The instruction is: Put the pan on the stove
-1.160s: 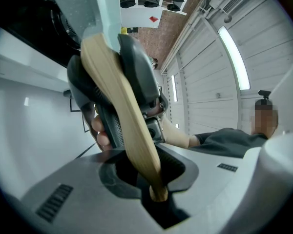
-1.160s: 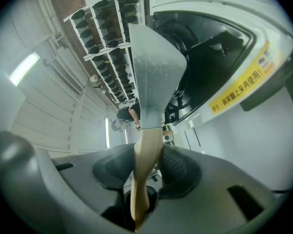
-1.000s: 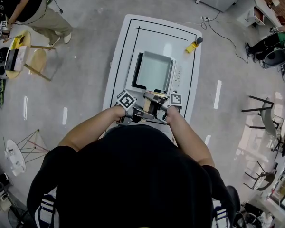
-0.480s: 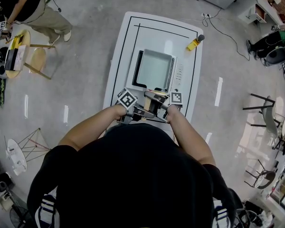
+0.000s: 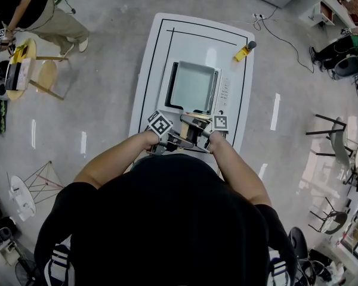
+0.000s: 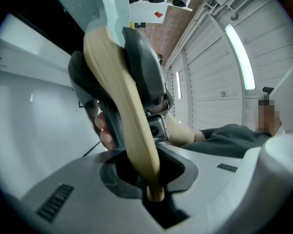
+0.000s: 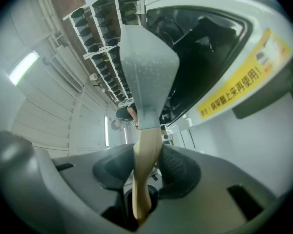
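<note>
The left tongs [image 6: 151, 174] have just pressed together on the wooden handle [image 6: 121, 96] of the pan [image 6: 102, 9], which the right tongs [image 7: 144, 174] also pinch. So the pan, just ahead of both tongs, seems ready to be carried. The counter [image 5: 152, 64] stretches ahead of them; the stove [image 5: 194, 88] lies straight ahead, its top bare. A yellow bottle [image 5: 243, 52] stands far ahead-right, not in the way.

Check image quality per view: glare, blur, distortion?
Head view: fisheye bend, bright streaks on the floor, sheen on the stove top. Left gripper view: dark corners, blown-out light strip, pan handle soft up close. Right gripper view: same dark corners, pan handle blurred near the lens.
</note>
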The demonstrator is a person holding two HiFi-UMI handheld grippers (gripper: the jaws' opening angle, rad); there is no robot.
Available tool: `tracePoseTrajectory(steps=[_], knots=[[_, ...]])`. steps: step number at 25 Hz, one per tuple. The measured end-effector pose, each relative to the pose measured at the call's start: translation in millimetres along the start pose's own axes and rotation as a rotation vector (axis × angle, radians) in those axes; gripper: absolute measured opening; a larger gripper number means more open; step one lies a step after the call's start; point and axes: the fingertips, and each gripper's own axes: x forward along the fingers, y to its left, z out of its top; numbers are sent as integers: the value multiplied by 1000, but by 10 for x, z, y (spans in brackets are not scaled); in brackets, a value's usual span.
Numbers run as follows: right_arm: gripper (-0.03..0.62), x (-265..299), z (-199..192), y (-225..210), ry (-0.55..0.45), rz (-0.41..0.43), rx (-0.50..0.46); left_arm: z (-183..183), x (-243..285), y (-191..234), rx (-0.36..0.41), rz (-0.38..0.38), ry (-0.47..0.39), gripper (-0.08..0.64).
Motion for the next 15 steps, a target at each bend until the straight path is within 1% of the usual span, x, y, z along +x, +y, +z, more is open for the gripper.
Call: tracePoseTrajectory(steps=[15], knots=[[138, 26, 2, 8, -2, 18, 5, -15, -29, 18, -14, -5, 14, 69]])
